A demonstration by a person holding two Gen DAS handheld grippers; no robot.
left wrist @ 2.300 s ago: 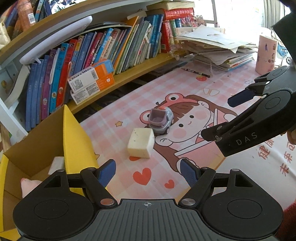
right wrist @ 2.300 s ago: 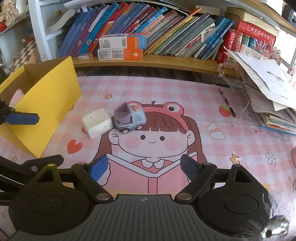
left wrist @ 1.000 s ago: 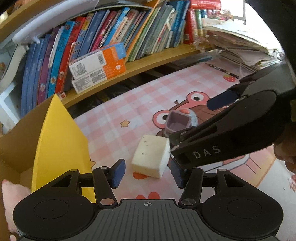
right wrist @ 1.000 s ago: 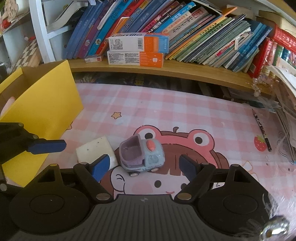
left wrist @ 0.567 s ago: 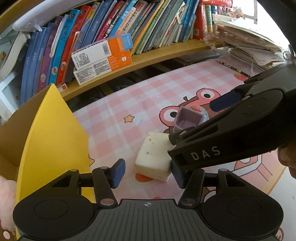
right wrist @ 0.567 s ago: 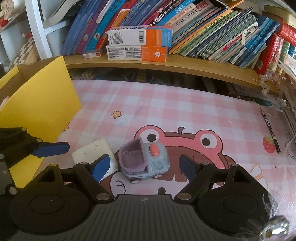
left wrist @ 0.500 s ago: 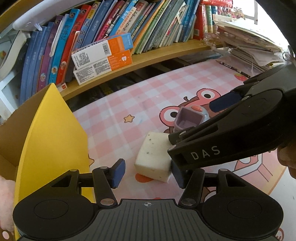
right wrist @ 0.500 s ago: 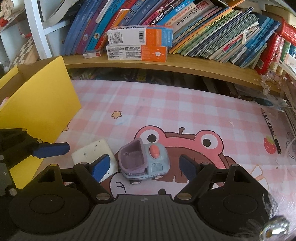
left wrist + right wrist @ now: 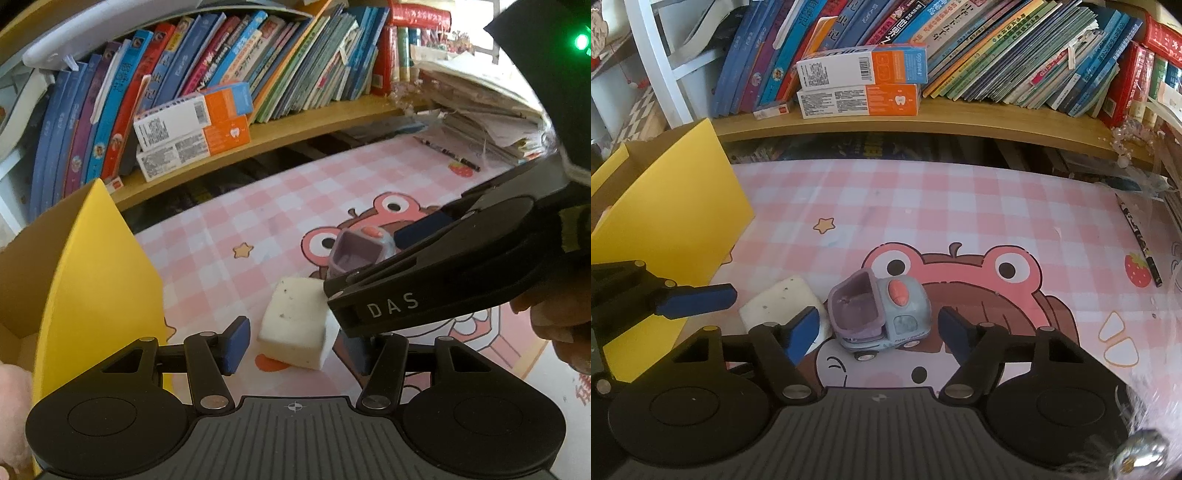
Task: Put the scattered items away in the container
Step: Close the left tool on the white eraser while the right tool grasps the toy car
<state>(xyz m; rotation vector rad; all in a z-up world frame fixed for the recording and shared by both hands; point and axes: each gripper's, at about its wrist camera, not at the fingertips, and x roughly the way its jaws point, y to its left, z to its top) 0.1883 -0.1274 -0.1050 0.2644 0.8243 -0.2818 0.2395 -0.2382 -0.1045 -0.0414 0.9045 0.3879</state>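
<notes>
Flanking the sponge: yellow box left, toy truck right; left gripper and right gripper both spread, unclenched, straddling sponge and truck.

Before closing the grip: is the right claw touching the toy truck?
Apart. In the right wrist view, the open right claw straddles the toy truck, a gap showing beside each finger.

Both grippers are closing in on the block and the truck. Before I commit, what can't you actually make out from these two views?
- Left wrist view: the right gripper covers the toy truck's front and the white block's right corner.
- Right wrist view: that gripper's own finger hides the block's near edge.
- Both views: the yellow box's wall hides most of its inside; a pink item is cut by the frame edge.
</notes>
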